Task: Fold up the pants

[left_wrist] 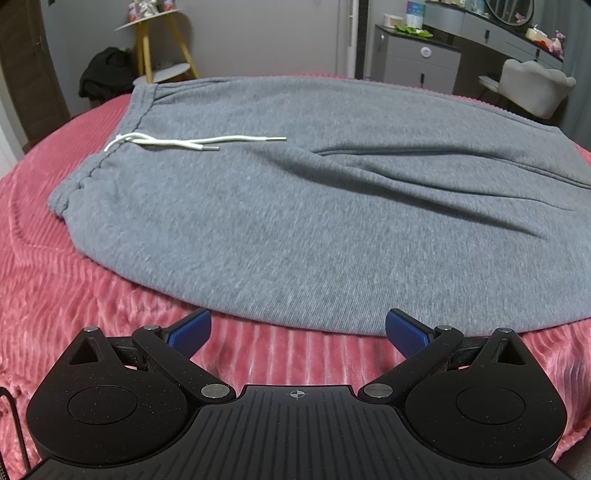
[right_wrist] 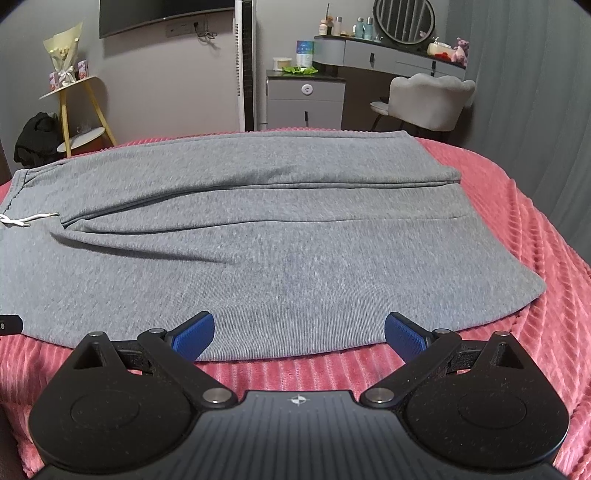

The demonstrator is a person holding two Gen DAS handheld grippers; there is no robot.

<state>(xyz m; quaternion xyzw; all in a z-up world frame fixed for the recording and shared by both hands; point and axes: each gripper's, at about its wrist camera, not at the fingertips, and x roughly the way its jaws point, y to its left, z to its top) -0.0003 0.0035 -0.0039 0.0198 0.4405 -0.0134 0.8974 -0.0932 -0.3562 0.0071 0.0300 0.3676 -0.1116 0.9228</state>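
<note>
Two grippers, both spread wide, gripping nothing. Grey pants (left_wrist: pixel 295 206) lie flat across pink bedspread (left_wrist: pixel 74 295), waistband toward left edge, drawstring (left_wrist: pixel 177 142) on top. Left gripper (left_wrist: pixel 297 330) just short of pants' near edge; right gripper (right_wrist: pixel 299 332) over near edge.

1. A pink ribbed blanket (right_wrist: pixel 535 229) covers the bed.
2. A yellow-legged side stand (right_wrist: pixel 79 110) with round white shelves stands at the far left; a wrapped bouquet (right_wrist: pixel 64 51) sits on its top shelf.
3. A dark bundle (left_wrist: pixel 105 72) lies beside the stand's lower shelf.
4. A grey cabinet (right_wrist: pixel 304 101) with a dark top stands against the far wall.
5. A grey vanity desk (right_wrist: pixel 388 55) holds bottles and carries a round mirror (right_wrist: pixel 402 18).
6. A pale shell-backed chair (right_wrist: pixel 430 98) stands before the desk.
7. A dark screen (right_wrist: pixel 162 14) hangs on the wall.
</note>
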